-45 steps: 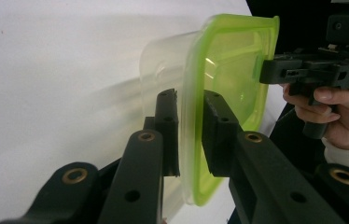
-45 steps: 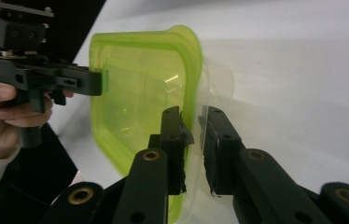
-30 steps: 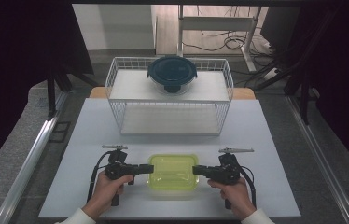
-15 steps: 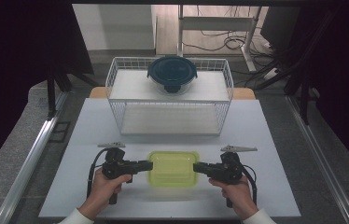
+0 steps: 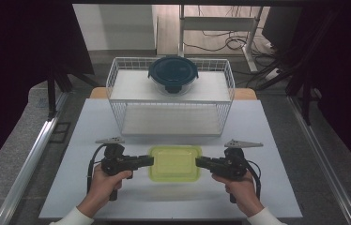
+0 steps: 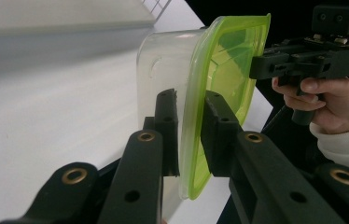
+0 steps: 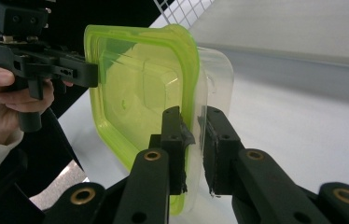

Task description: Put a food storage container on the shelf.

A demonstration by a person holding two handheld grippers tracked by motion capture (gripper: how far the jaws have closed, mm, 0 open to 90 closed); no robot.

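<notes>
- The box (image 5: 174, 162), clear with a green lid (image 6: 219, 70), hangs between the two claws, level, lid up, and it looks clear of the white table (image 5: 277, 140) below.
- The left claw (image 5: 148, 161) has closed on the box's left edge: in the left gripper view one pad sits on the lid's rim and the other against the clear wall under it, jaws nearly together and pressing.
- The right claw (image 5: 201, 162) grips the opposite edge the same way; in the right gripper view the rim lies pinched between its pads (image 7: 172, 135), the gap narrow.
- Both holds are shallow, on the lip alone, so the box is carried by two thin pinches.
- Beyond the claws, farther up the table, stands a wire rack (image 5: 117, 86) with a dark round bowl (image 5: 172, 74) on its top shelf; the lower shelf looks bare.
- Risk, as a judgement: if one hand rises or pulls faster than the other, the box would tilt or twist and the rim could slide out of a pad.
- If the hands drift apart, the lip could slip free; pushed together, the soft lid may buckle or pop off the clear base.
- Carried toward the rack, the box could catch the front wires if held too low or crooked.
</notes>
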